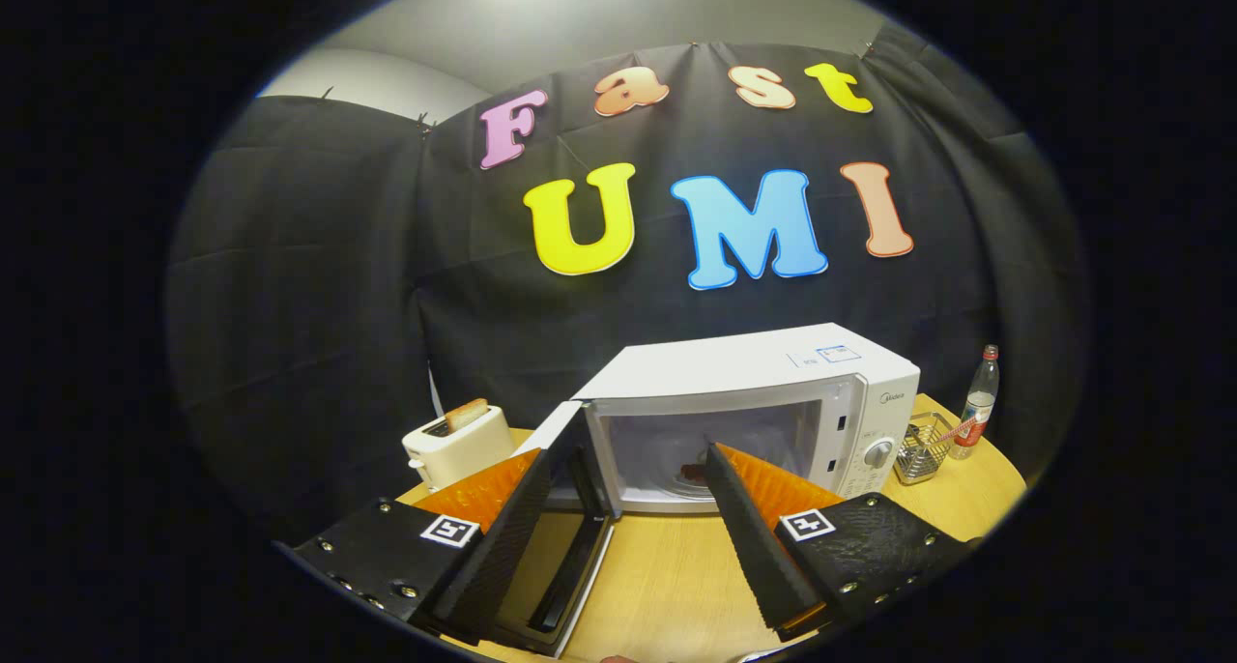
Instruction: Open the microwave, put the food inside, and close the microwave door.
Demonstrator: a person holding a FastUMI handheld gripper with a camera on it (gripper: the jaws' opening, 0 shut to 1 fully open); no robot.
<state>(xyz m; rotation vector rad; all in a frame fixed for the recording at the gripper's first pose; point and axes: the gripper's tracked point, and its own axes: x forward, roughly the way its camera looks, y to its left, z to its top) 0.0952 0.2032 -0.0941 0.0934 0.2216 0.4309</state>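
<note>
A white microwave (773, 392) stands on the wooden table (667, 576) with its door (570, 518) swung wide open to the left. Inside the lit cavity a small dark piece of food (692, 473) lies on the turntable. My gripper (628, 465) is open, held above the table in front of the cavity, with nothing between its fingers. The left fingertip (527, 475) sits over the open door and the right fingertip (725, 470) lies just right of the food.
A white toaster (459, 446) with a slice of bread in it stands left of the microwave. Right of the microwave are a small wire basket (923, 447) and a clear bottle (976, 404) with a red label. Black cloth walls the booth behind.
</note>
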